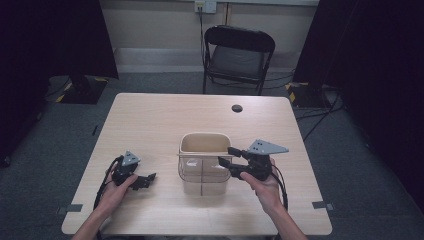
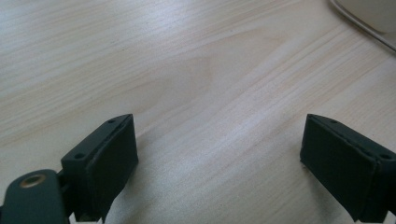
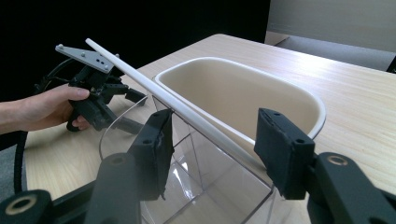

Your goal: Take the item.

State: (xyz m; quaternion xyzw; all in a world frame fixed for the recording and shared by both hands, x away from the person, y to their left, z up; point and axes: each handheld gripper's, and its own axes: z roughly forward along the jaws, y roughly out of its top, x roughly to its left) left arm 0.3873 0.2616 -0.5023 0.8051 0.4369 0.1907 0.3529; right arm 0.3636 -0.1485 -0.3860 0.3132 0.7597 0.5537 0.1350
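Grippers number two: the left gripper (image 1: 146, 181), lower left of the high view, jaws apart over bare table (image 1: 150, 120). At centre, one cream bin (image 1: 205, 145) with a clear insert (image 1: 202, 172), base hidden. The right gripper (image 1: 229, 156), jaws apart, straddles its white rim.

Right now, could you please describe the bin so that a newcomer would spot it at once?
On the wooden table, look near the middle, between the two grippers. The bin is a cream tub with a clear, curved front section, the sole container there.
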